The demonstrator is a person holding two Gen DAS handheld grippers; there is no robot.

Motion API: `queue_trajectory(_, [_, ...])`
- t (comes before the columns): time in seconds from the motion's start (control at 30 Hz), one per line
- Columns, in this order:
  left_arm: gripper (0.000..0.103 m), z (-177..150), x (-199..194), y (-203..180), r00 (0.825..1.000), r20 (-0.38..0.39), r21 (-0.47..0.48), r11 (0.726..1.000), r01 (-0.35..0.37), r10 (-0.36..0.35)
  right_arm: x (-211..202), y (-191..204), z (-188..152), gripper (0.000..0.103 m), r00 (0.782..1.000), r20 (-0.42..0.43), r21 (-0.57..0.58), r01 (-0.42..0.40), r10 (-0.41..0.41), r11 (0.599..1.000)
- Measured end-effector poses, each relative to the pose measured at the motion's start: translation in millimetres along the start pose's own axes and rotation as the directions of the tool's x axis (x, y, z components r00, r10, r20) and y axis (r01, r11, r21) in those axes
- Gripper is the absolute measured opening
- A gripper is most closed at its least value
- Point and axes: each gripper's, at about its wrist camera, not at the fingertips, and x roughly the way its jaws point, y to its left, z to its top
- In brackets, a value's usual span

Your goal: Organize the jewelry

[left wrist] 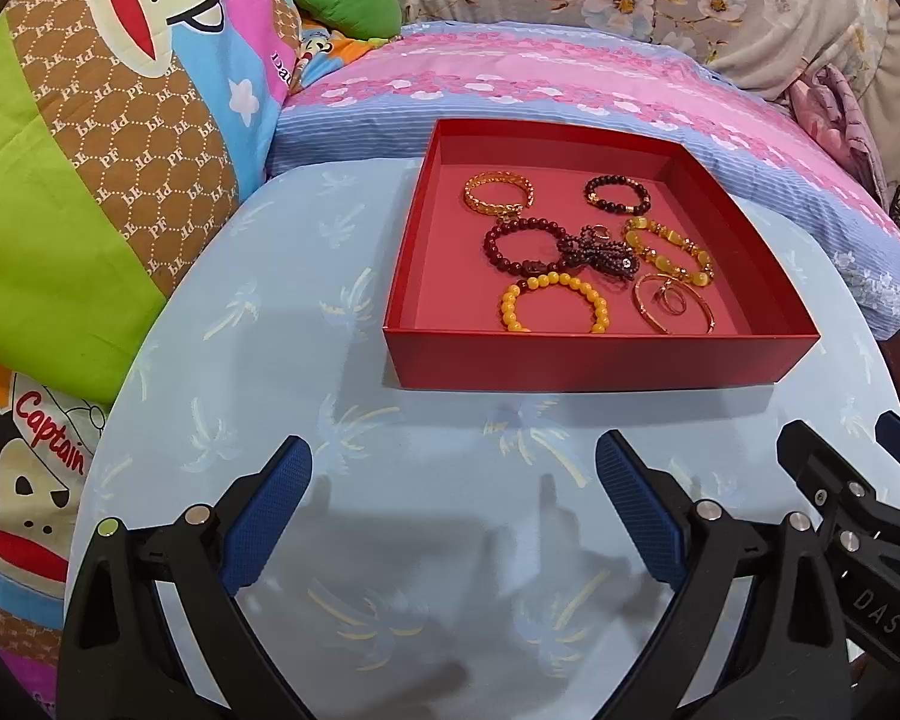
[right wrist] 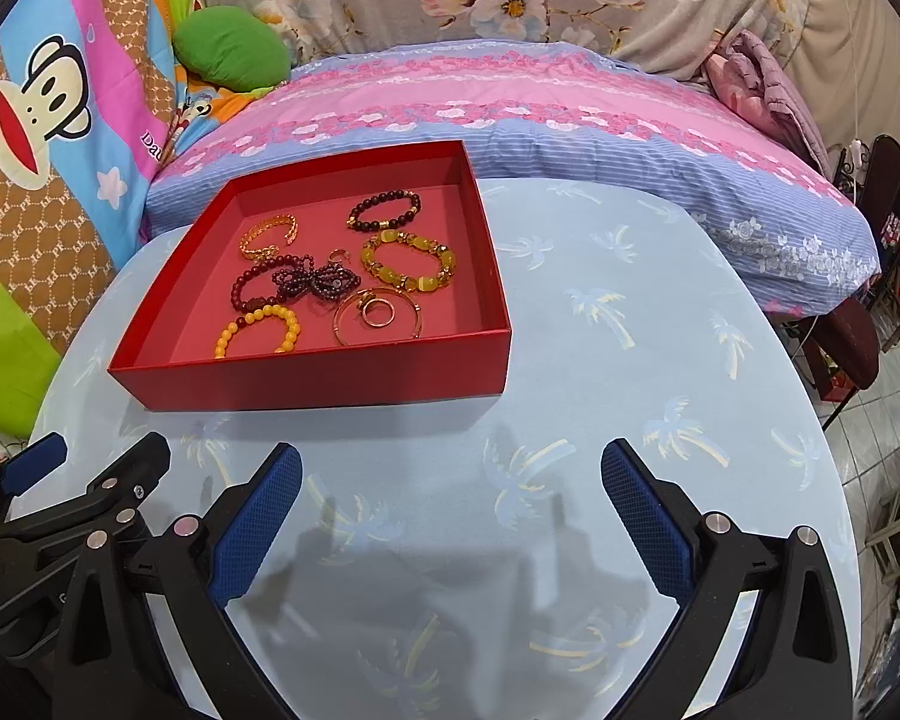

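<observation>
Seven-odd bracelets already lie in the red box [left wrist: 600, 354] at my twelve o'clock; my left gripper [left wrist: 453, 480] and right gripper [right wrist: 450, 483] gape empty, nothing left outside.

Your box [left wrist: 600, 354] sits on the table [left wrist: 450, 510], toward its far edge — the pillow [left wrist: 570, 78] lies right behind it. In the box, the bracelets [left wrist: 552, 300] cluster mid-floor, with rings [left wrist: 669, 300] inside the bangle [left wrist: 673, 303] at the near right.
</observation>
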Motion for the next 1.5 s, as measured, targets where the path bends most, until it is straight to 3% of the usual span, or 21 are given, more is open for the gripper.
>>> queue_trajectory(1.5, [0.091,1.8,2.2,-3.6,1.0,-0.002,0.027,0.999,-0.027,0.027,4.0,-1.6,-1.0,0.097,1.0,-0.005,0.003,0.0,0.0,1.0])
